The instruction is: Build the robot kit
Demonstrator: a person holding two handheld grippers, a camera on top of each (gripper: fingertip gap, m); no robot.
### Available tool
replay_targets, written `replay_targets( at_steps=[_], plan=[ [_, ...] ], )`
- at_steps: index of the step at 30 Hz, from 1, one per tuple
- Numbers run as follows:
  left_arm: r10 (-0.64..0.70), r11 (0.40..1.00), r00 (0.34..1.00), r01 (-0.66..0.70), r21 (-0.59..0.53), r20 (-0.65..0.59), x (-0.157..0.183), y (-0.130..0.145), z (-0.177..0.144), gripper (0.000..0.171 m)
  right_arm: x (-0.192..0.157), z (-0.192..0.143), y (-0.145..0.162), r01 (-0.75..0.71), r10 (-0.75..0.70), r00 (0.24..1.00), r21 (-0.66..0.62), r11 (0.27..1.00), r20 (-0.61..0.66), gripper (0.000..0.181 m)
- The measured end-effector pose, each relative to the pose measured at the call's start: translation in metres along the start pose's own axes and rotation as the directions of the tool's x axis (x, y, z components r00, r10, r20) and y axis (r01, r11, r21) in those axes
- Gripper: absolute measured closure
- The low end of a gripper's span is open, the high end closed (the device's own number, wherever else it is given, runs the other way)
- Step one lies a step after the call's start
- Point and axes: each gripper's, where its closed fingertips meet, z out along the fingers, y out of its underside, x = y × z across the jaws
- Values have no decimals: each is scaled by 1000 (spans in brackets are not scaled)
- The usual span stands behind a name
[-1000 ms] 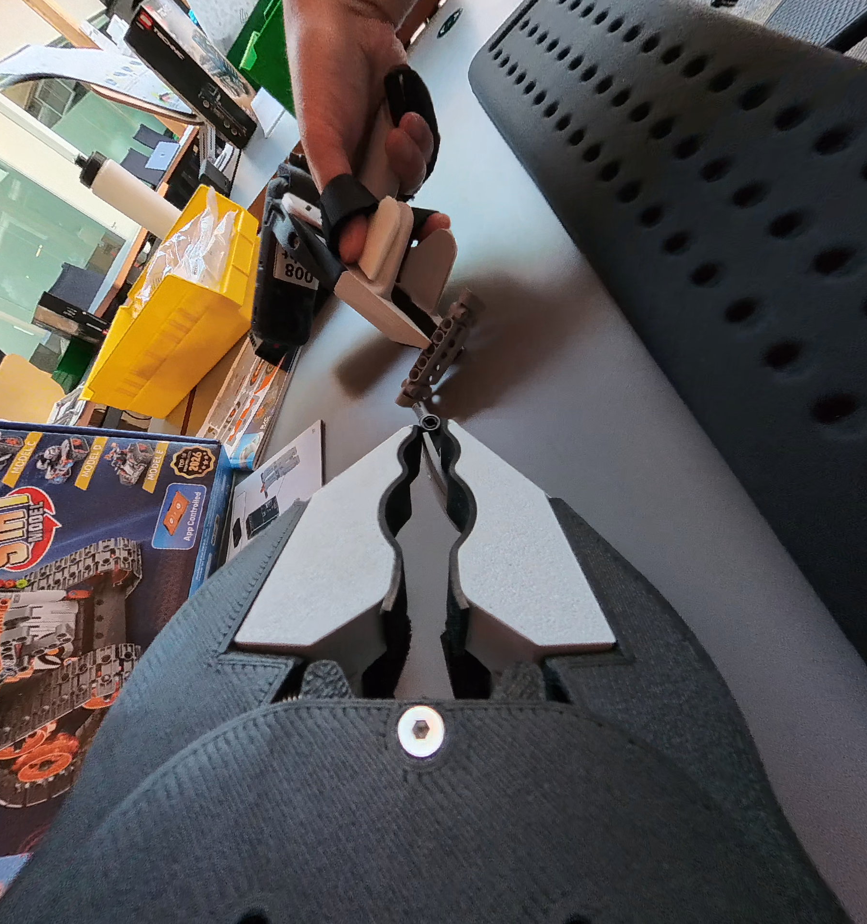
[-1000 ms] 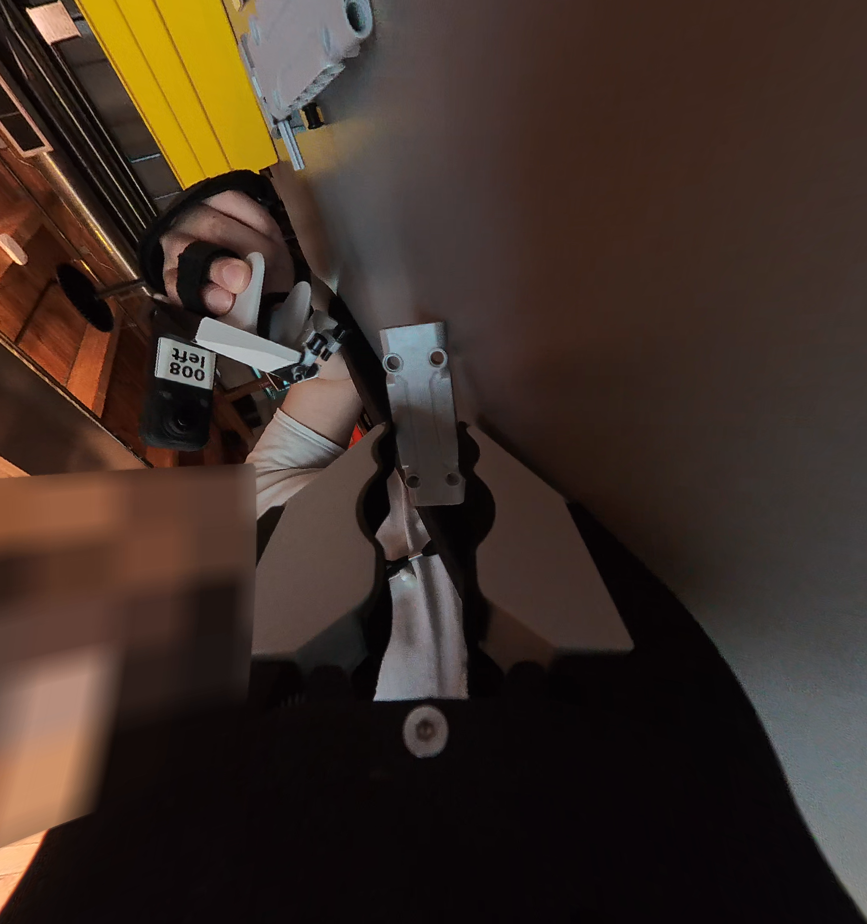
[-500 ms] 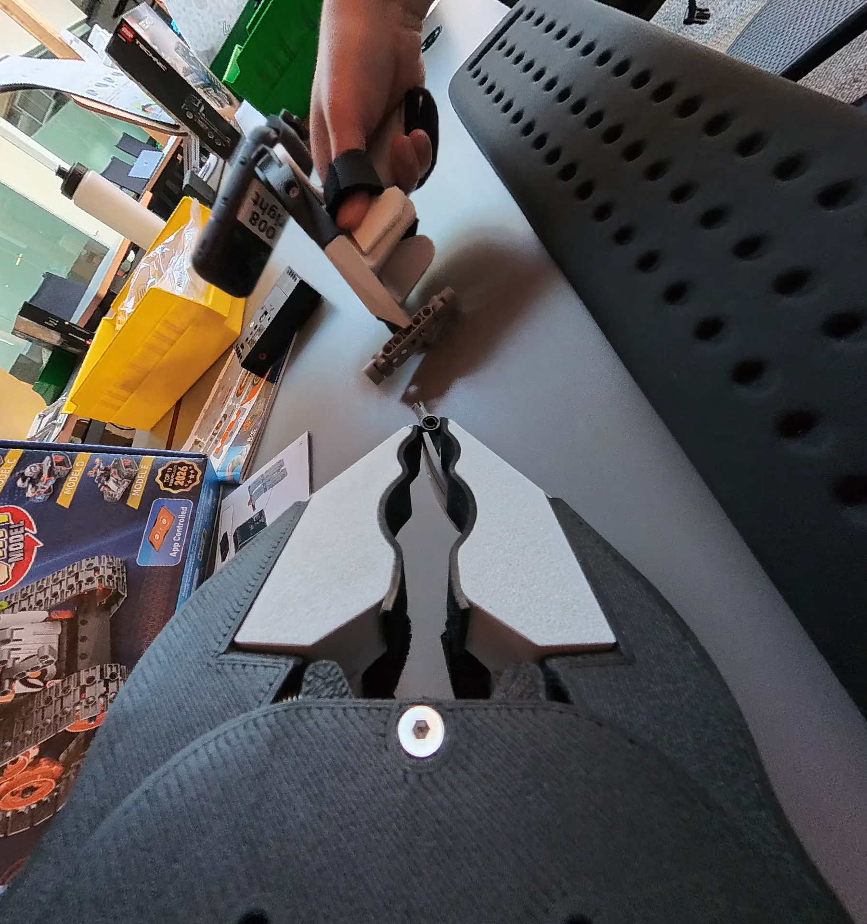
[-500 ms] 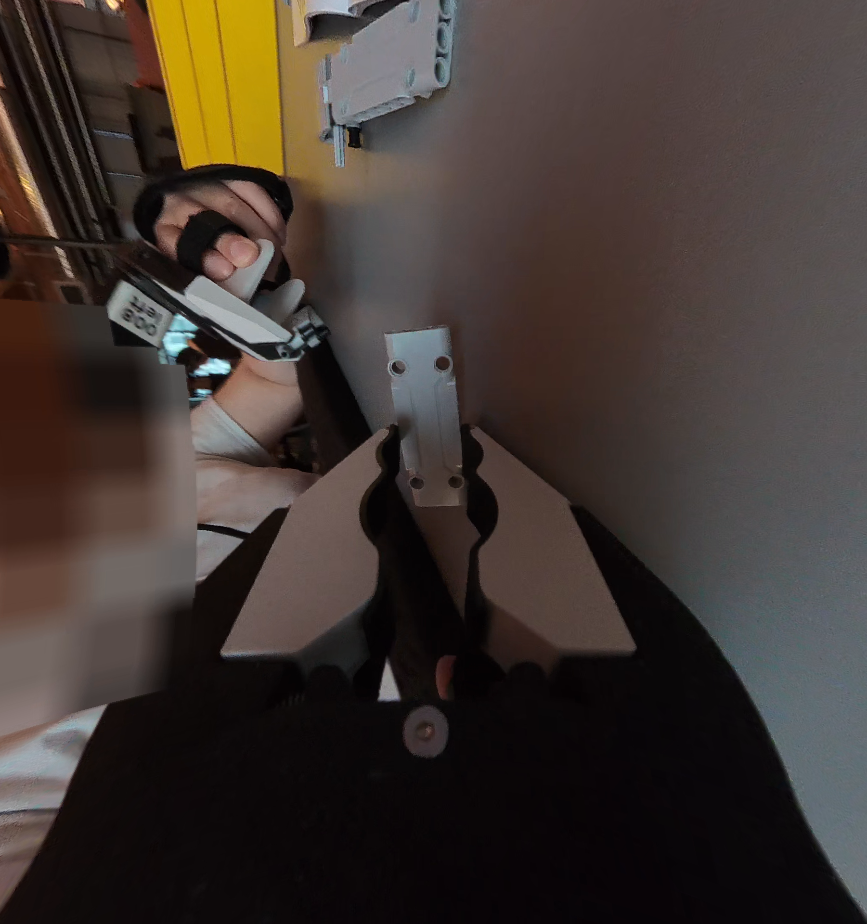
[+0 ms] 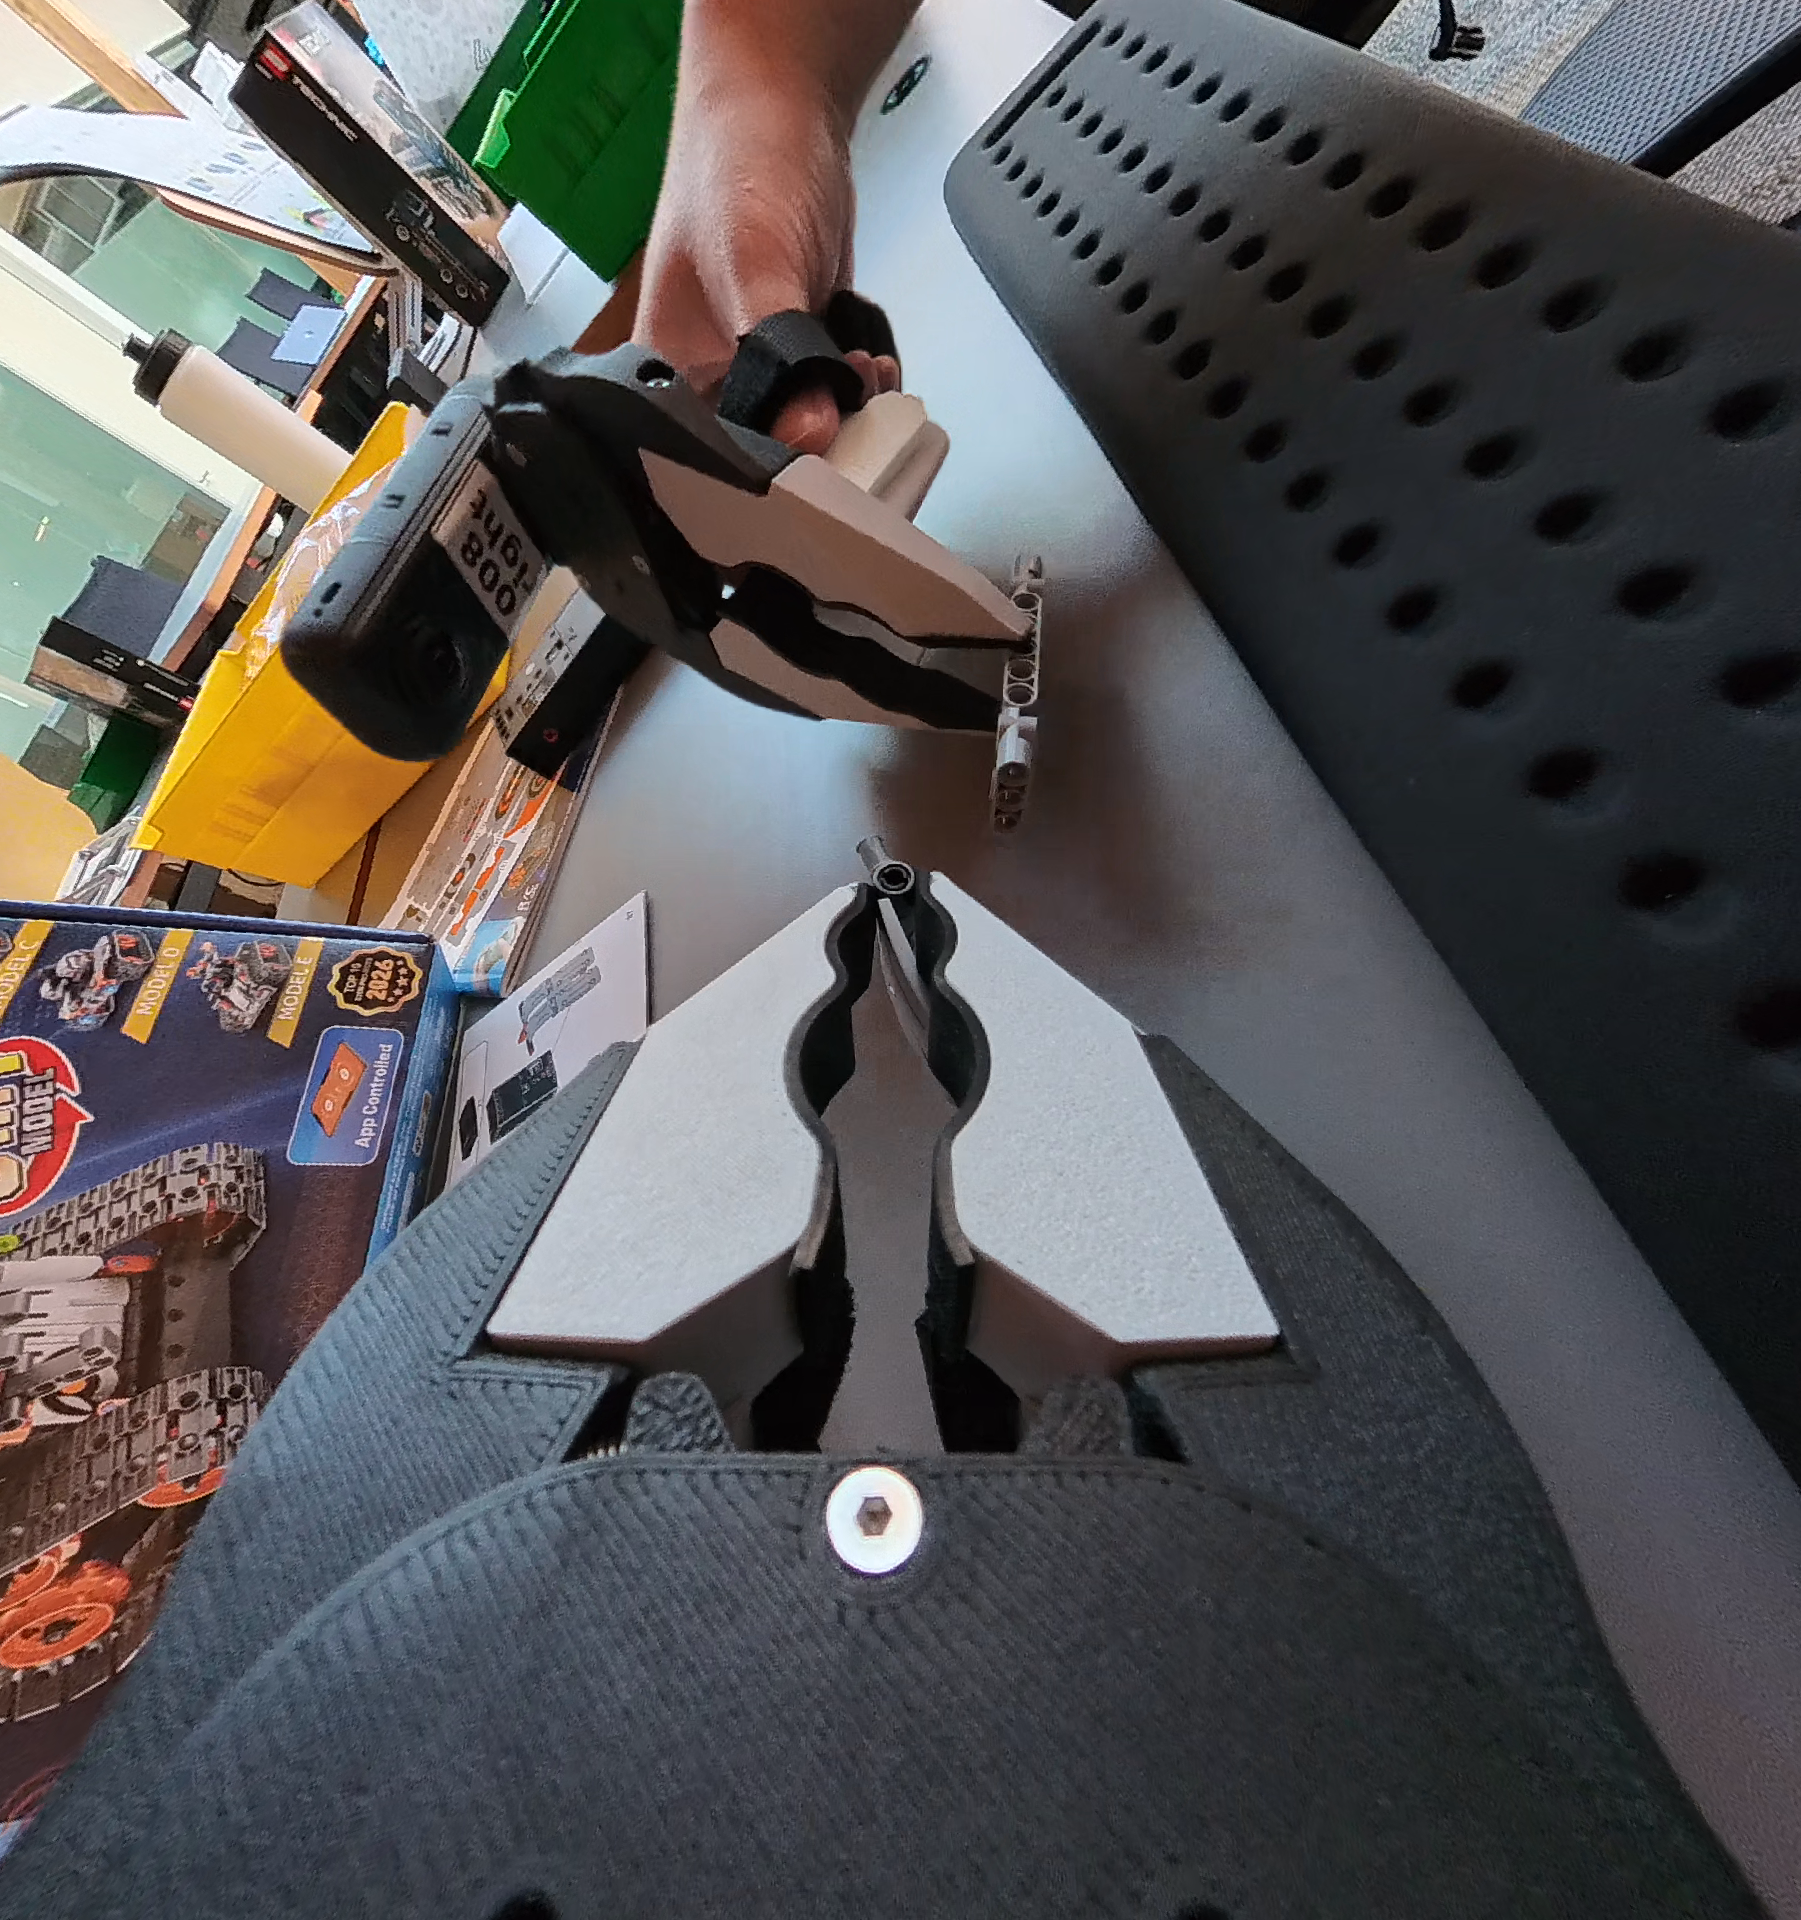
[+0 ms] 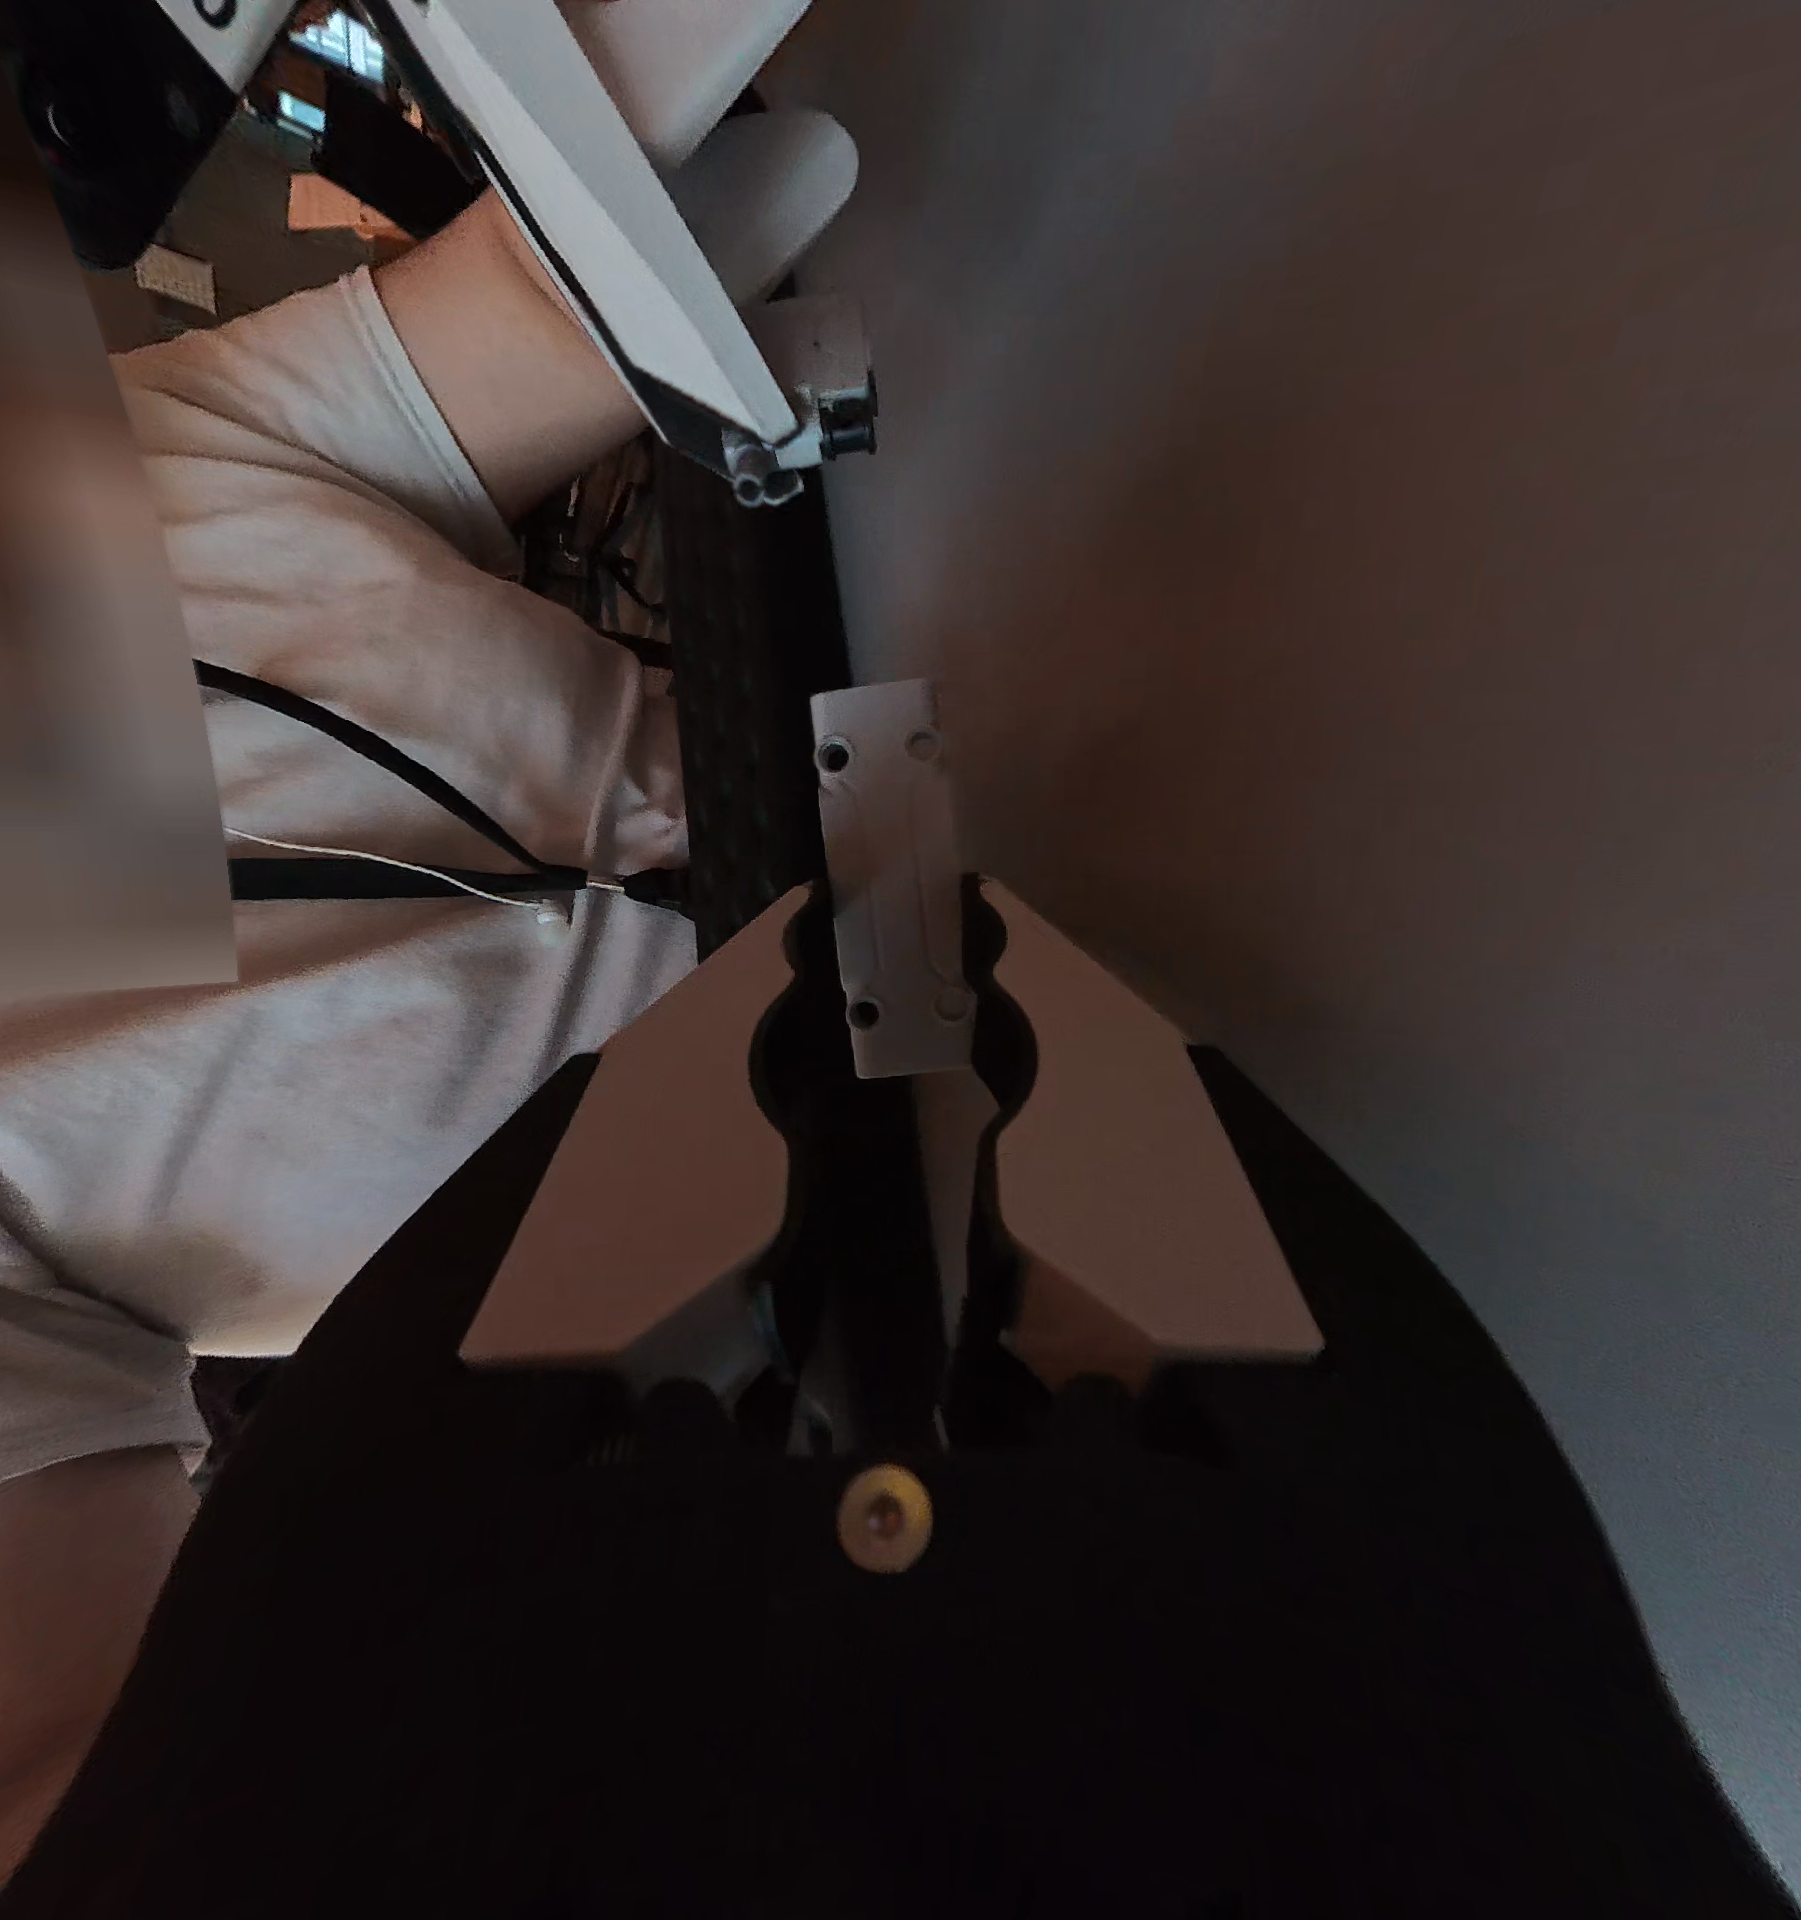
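L hand-held gripper (image 5: pixel 891 883): fingers are seen closed tight on a small dark pin (image 5: pixel 888 876), which sticks out at the fingertips; a thin pale strip is also seen between the pads, identity unclear. The gripper is held low over the grey worktop (image 5: pixel 1239 997), just beside a black perforated panel (image 5: pixel 1447 468).

R hand-held gripper (image 6: pixel 896 894): fingers are clamped on a flat light-grey plate w/ corner holes (image 6: pixel 891 831); roughly half of the plate is held between the pads, the rest projects past the tips. In the left wrist view the same gripper (image 5: pixel 1021 665) is seen gripped by a bare hand (image 5: pixel 761 218), w/ the part seen edge-on as a beam w/ a row of holes, held roughly upright above the worktop, near the L tips but apart from them.

In the right wrist view the L gripper is seen upper left, the pin at its tip, well apart from the plate.

Around: a blue toy box (image 5: pixel 148 1195) at L, a leaflet (image 5: pixel 553 1029) beside it, a yellow bin (image 5: pixel 252 769) farther back, a white bottle (image 5: pixel 231 410), a green crate (image 5: pixel 584 135).
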Motion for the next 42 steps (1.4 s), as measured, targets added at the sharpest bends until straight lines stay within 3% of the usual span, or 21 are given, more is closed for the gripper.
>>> replay_targets(
  at_steps=[3,6,9,16,22,24,26,29,32,36,39,42],
  plan=[
    [-12,1000,1000,12,13,0,-1,-1,-1,166,-11,6,4,17,-10,998,-122,992,56,157],
    [-41,998,999,40,46,10,-5,-5,-4,166,-32,14,17,-111,177,966,-318,942,189,157],
    [-63,996,998,61,68,22,-10,-7,-8,166,-24,22,35,-126,206,971,-472,873,122,157],
    [-68,995,998,67,69,14,-9,-6,-7,166,-6,19,11,-111,156,985,-418,902,75,150],
    [-90,992,996,88,96,21,-12,-9,-10,166,12,11,-7,-106,132,990,-328,939,57,164],
    [-94,991,995,91,98,28,-14,-9,-11,166,11,9,-8,-29,45,998,-309,950,44,159],
    [-93,991,995,89,98,34,-15,-8,-12,166,11,12,-9,120,-139,989,-286,951,-47,154],
    [-90,991,995,86,100,40,-16,-9,-12,166,3,22,-11,397,-459,849,-257,881,-261,138],
    [-90,991,995,85,103,48,-17,-9,-12,166,-11,24,-12,559,-589,668,-217,801,-455,128],
    [-96,989,993,88,118,62,-20,-11,-14,166,-4,16,-5,596,-541,517,-174,784,-663,114],
    [-101,988,992,91,124,76,-23,-12,-15,166,-3,15,-5,625,-516,444,-160,764,-732,134],
    [-108,987,991,97,126,83,-25,-11,-16,166,-29,-10,-28,768,-475,195,-168,618,-858,148]
  ],
)
